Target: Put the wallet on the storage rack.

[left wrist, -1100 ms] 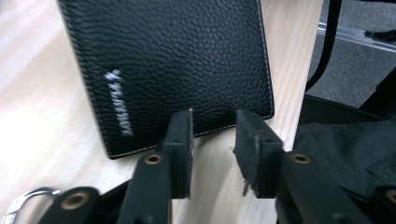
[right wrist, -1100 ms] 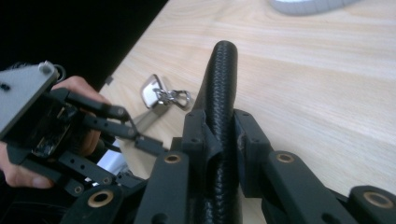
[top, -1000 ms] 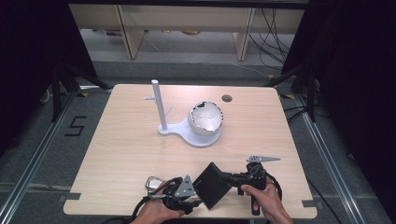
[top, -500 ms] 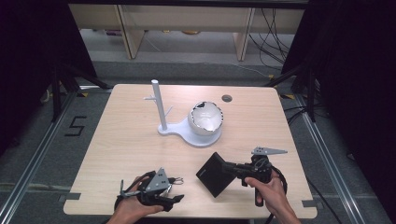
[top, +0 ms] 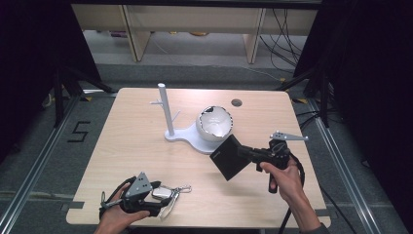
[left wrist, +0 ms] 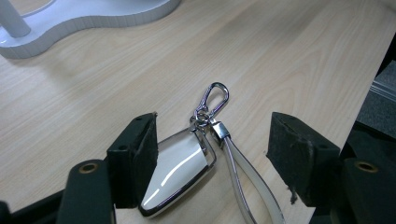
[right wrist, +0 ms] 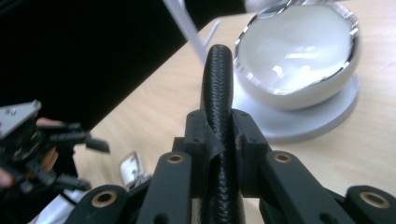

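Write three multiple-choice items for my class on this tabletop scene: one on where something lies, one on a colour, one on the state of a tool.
1. Where does the key fob lie?
A. On the table between the left tool's jaws
B. In the bowl
C. Hung on the post

2. What colour is the flat wallet that the right tool holds?
A. Red
B. Black
C. White

3. How does the left tool stand?
A. Shut on the strap
B. Shut with nothing in it
C. Open, its jaws apart on either side of the fob

Answers:
1 A: the left gripper view shows the fob flat on the wooden table between the two pads.
2 B: the high view shows a black panel in the right tool, whose jaws pinch its edge.
3 C: the right pad stands well clear of fob and strap.
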The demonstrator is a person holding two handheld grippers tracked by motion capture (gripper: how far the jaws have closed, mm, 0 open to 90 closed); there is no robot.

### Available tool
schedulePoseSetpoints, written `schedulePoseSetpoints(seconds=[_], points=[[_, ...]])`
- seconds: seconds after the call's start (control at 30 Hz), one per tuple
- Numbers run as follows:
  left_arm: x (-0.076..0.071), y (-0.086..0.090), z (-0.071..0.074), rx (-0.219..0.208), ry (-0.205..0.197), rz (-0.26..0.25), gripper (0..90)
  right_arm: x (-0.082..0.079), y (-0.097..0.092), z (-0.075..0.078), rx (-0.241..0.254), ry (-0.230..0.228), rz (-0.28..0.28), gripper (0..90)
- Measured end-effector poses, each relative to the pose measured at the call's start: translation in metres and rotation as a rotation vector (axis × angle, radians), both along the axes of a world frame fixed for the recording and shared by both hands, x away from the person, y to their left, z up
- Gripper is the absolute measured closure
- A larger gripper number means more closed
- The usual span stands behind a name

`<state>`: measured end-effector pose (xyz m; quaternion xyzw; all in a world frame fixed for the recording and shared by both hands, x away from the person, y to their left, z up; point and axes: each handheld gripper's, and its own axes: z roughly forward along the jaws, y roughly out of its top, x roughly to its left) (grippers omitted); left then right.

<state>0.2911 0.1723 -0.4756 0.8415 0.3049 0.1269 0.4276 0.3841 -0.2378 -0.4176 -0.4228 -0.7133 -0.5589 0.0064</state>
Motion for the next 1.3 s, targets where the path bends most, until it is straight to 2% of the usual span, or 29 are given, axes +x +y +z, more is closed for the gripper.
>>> schedulePoseSetpoints(seconds=[0.1,0.13,0.3,0.33,0.37,0.4,0.43,0.5,0.57,0.6,0.63,0.67,0.77,0.8,0.9,0.93,0.97,1.03,1.07,1.1,1.13,1.23,1.27,1.3], points=[[0.0,0.0,-0.001,-0.013,-0.001,0.008,32.6,0.009,-0.004,0.003,0.004,-0.021,-0.017,78.3],[0.0,0.003,0.0,0.017,-0.001,0.013,32.7,0.015,-0.008,0.008,0.008,-0.023,-0.046,78.4],[0.001,0.005,0.0,0.003,-0.004,0.014,32.6,0.027,-0.014,0.018,0.018,-0.005,-0.088,78.4],[0.001,0.006,0.001,0.011,0.002,0.026,32.5,0.034,-0.016,0.022,0.02,-0.014,-0.105,78.4],[0.001,0.006,0.0,0.007,-0.004,0.023,32.5,0.034,-0.016,0.022,0.02,-0.014,-0.105,78.4],[0.001,0.006,0.0,0.01,-0.002,0.02,32.5,0.039,-0.018,0.023,0.006,-0.049,-0.108,78.4],[0.001,0.006,0.0,0.01,-0.003,0.02,32.4,0.042,-0.018,0.027,0.015,-0.034,-0.116,78.4],[0.001,0.006,0.0,0.012,-0.001,0.02,32.2,0.049,-0.017,0.032,0.007,-0.043,-0.121,78.4],[0.001,0.006,0.0,0.008,-0.003,0.017,32.1,0.054,-0.016,0.035,0.003,-0.05,-0.132,78.4],[0.001,0.005,0.0,-0.013,0.007,0.027,32.1,0.06,-0.014,0.039,0.0,-0.053,-0.138,78.4],[0.001,0.005,0.0,-0.013,0.007,0.027,32.1,0.06,-0.014,0.039,0.0,-0.053,-0.138,78.4],[0.001,0.007,0.0,0.004,0.001,0.016,32.1,0.062,-0.014,0.039,0.005,-0.06,-0.139,78.4],[0.001,0.007,-0.001,0.004,0.001,0.017,32.0,0.073,-0.012,0.042,0.011,-0.052,-0.159,78.4],[0.001,0.006,-0.002,-0.012,0.005,0.033,32.0,0.077,-0.01,0.043,0.006,-0.048,-0.172,78.4],[0.001,0.005,-0.003,-0.011,0.004,0.033,32.0,0.083,-0.009,0.043,0.006,-0.04,-0.18,78.4],[0.001,0.007,-0.002,0.009,0.003,0.018,32.0,0.085,-0.008,0.043,0.004,-0.04,-0.183,78.4],[0.001,0.006,-0.002,0.003,0.008,0.023,32.0,0.089,-0.006,0.044,0.008,-0.022,-0.193,78.4],[0.001,0.006,-0.002,-0.001,0.004,0.03,32.0,0.094,-0.004,0.043,-0.003,-0.039,-0.198,78.4],[0.002,0.007,-0.001,0.018,-0.002,0.025,32.0,0.098,0.0,0.043,0.013,-0.004,-0.207,78.4],[0.002,0.007,-0.001,0.011,-0.006,0.022,32.0,0.098,0.0,0.043,0.013,-0.004,-0.207,78.4],[0.001,0.006,-0.002,-0.011,0.002,0.035,31.9,0.106,0.002,0.04,-0.017,-0.044,-0.211,78.3],[0.0,0.006,-0.002,-0.009,-0.002,0.037,31.9,0.11,0.006,0.039,-0.018,-0.032,-0.212,78.4],[0.001,0.008,-0.001,0.035,-0.005,0.022,31.9,0.112,0.008,0.039,-0.01,-0.012,-0.221,78.4],[0.001,0.007,-0.001,0.02,-0.005,0.026,31.9,0.116,0.009,0.037,-0.022,-0.027,-0.222,78.4]])
